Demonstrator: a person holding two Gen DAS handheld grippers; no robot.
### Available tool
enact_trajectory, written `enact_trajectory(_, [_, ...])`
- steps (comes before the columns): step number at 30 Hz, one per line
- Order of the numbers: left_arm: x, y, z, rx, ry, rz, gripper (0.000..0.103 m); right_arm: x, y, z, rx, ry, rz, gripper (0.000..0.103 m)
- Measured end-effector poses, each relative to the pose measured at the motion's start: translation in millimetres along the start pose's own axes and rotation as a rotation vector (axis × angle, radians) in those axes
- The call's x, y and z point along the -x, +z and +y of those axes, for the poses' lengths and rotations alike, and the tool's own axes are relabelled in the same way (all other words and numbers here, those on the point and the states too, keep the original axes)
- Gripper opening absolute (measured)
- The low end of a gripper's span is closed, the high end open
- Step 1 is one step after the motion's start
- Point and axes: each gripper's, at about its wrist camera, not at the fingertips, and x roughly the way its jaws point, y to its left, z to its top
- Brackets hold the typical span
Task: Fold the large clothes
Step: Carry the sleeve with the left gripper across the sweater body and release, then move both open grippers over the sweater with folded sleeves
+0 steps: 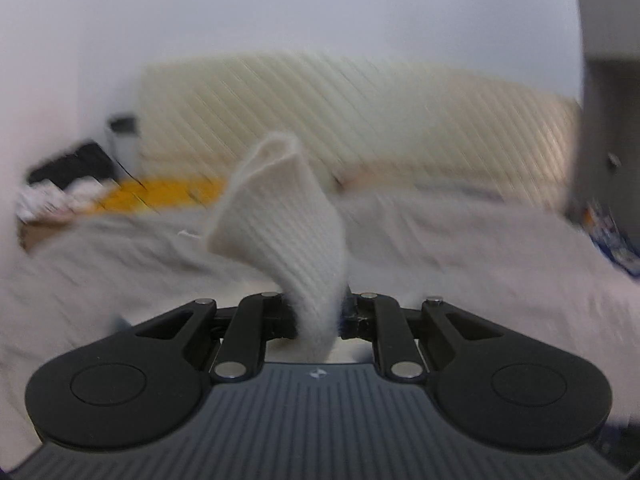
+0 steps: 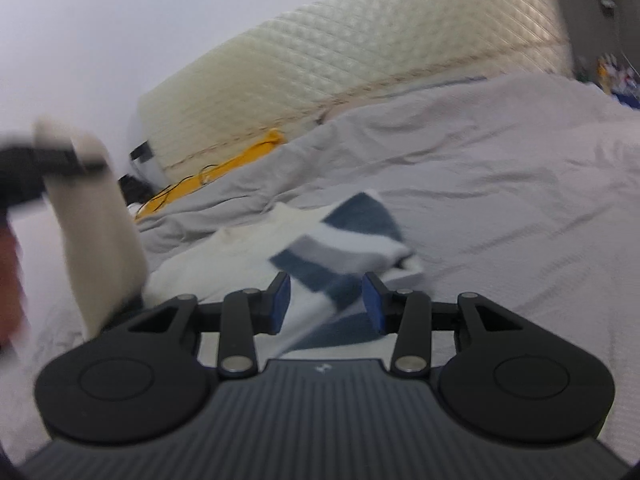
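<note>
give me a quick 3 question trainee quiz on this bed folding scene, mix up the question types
1. True or false: the left tongs are shut on a cream knit piece.
2. Which colours stripe the garment ahead of the right tongs? A) red and black B) blue, grey and white C) green and yellow
3. Fill in: the garment lies on a grey ___.

Key: 1 true. 2 B; the right tongs stand open above the striped cloth, their pads not pressing it. 3 bedsheet, in front of a quilted cream headboard.
</note>
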Motion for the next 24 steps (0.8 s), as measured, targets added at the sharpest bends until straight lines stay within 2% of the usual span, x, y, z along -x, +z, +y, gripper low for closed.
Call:
enact_trajectory(4, [-41,-67,-47,-0.061,-0.052,0.116,0.018,-3,1,-17,-0.063,-0.006,0.005,0.044])
enact_trajectory(7, [-84,-108,-57,-0.111,-0.070,0.189,0.018,-10,-1,-29,-0.115,0.000,0.020,0.044])
enact_trajectory(9, [-94,-134,-63,-0.129,-0.078,0.232,0.018,-15,-3,-36,-0.137,-0.002,0.030,0.044])
enact_trajectory(13, [-99,-150,-55,-0.092,-0.124,0.250,0.020,-27,-7,-44,-0.154,-0.010,0.046,0.044])
enact_trajectory(15, [-94,-147,-51,-0.067,-0.170,0.275,0.041,-30,-7,-47,-0.163,-0.008,0.050,0.044])
enact_trajectory(16, [-87,-140,-50,-0.063,-0.200,0.289,0.061,-31,-7,-47,-0.161,-0.007,0.049,0.044])
enact_trajectory(17, [-84,-136,-49,-0.064,-0.221,0.304,0.073,-32,-7,-45,-0.155,-0.009,0.047,0.044])
enact_trajectory(20, [-53,-132,-47,-0.090,-0.272,0.320,0.076,-32,-7,-39,-0.121,-0.029,0.045,0.044])
enact_trajectory(24, [-20,-126,-23,-0.026,-0.342,0.335,0.077,-26,-10,-30,-0.085,-0.035,0.043,0.044])
